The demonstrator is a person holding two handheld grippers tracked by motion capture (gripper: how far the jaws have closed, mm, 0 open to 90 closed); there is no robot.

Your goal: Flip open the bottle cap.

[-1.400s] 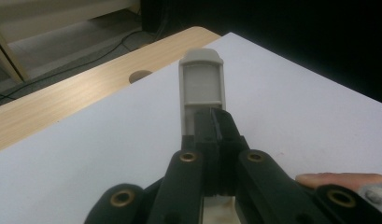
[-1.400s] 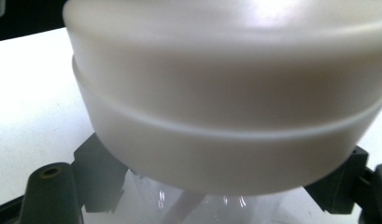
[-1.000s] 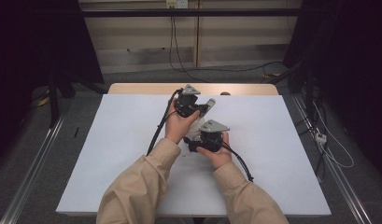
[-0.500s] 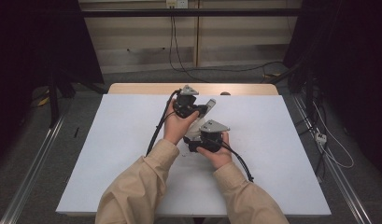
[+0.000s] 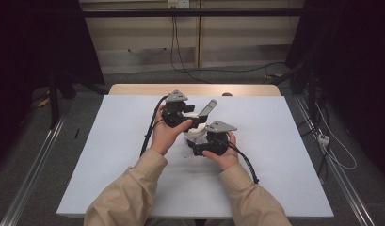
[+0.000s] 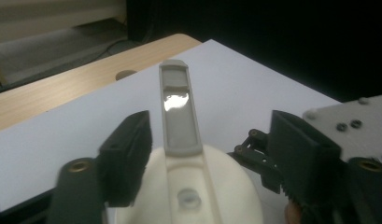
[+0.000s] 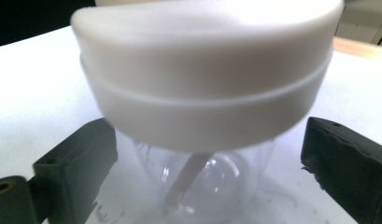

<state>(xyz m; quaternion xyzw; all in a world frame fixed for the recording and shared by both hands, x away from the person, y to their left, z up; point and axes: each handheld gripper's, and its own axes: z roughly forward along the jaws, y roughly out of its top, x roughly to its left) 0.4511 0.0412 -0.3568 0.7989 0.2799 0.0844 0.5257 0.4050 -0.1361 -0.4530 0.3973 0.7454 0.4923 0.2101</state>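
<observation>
Left gripper [image 6: 205, 154] and right gripper [image 7: 212, 168], jaws spread, flank a white-lidded clear plastic container [image 7: 205, 93] with raised grey lever [image 6: 178, 109] on white table [image 5: 110, 141]

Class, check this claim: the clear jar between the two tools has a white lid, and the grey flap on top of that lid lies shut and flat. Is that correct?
Not quite. The grey flap is raised, sticking up at an angle from the white lid, as the left gripper view shows. The rest holds: the clear jar sits between the left tool and right tool.
</observation>
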